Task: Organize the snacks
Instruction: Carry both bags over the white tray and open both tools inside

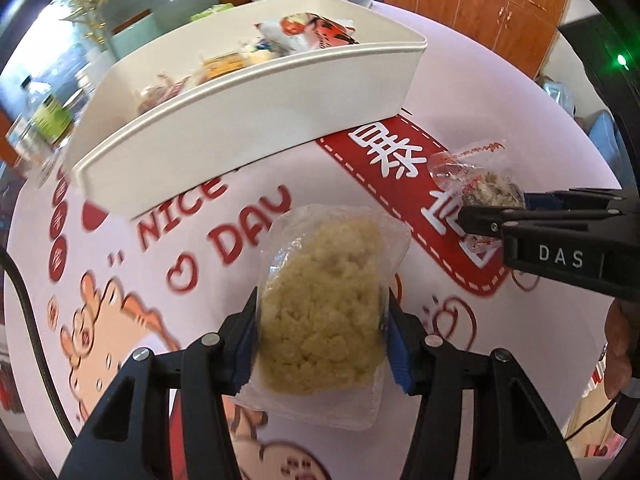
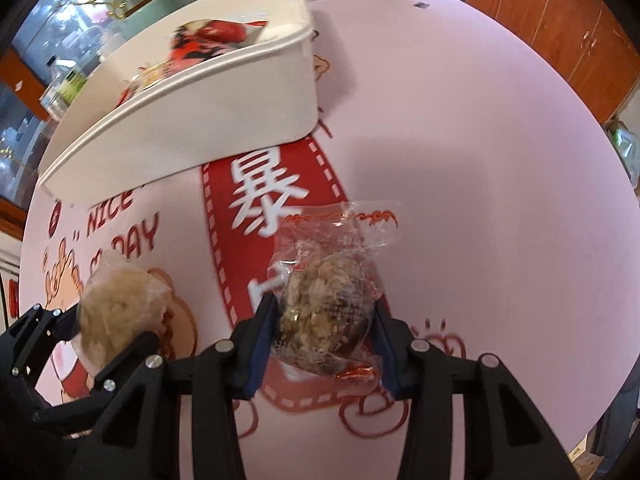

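My left gripper (image 1: 322,332) is shut on a pale yellow crumbly snack (image 1: 324,288) in a clear wrapper, with both blue pads pressing its sides above the tablecloth. My right gripper (image 2: 325,340) is shut on a brown nutty snack (image 2: 324,300) in a clear wrapper with red print. From the left wrist the right gripper (image 1: 504,210) and its brown snack (image 1: 490,188) show at the right. From the right wrist the left gripper (image 2: 96,332) and the pale snack (image 2: 116,304) show at the lower left. A white bin (image 1: 248,108) (image 2: 192,120) stands ahead of both, holding several packets.
A pink tablecloth (image 2: 460,200) with red print covers the round table. A red and white packet (image 1: 316,32) lies in the bin. Bottles (image 1: 48,116) stand behind the bin at the left. Wooden cabinets (image 2: 560,20) line the back right. A hand (image 1: 618,352) holds the right gripper.
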`<move>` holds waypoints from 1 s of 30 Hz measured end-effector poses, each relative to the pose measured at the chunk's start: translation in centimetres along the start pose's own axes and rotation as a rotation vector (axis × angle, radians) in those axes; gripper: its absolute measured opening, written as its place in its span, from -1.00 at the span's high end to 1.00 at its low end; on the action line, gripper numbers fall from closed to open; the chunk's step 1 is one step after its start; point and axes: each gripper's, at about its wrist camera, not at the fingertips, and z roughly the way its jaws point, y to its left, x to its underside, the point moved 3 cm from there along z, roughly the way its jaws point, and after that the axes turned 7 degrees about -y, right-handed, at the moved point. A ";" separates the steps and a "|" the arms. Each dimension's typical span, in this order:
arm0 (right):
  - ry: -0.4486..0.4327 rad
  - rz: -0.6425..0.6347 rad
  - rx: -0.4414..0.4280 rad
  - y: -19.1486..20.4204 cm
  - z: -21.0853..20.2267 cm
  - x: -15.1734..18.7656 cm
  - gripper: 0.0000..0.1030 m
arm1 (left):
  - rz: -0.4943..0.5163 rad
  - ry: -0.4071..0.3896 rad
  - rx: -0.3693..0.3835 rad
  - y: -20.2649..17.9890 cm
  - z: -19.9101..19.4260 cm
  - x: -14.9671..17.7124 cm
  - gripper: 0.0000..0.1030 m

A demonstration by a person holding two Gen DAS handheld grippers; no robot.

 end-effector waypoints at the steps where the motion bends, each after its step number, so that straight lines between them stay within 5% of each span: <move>1: -0.006 -0.007 -0.006 0.3 -0.5 0.4 0.12 | -0.010 -0.006 -0.006 0.2 -0.7 0.4 -0.03; 15: -0.085 -0.105 -0.060 3.5 -6.5 3.4 0.12 | -0.091 -0.083 -0.042 1.9 -7.0 1.9 -0.03; 30: -0.253 -0.204 -0.102 7.4 -11.8 -2.3 0.12 | -0.163 -0.246 -0.122 6.7 -12.9 -6.1 -0.03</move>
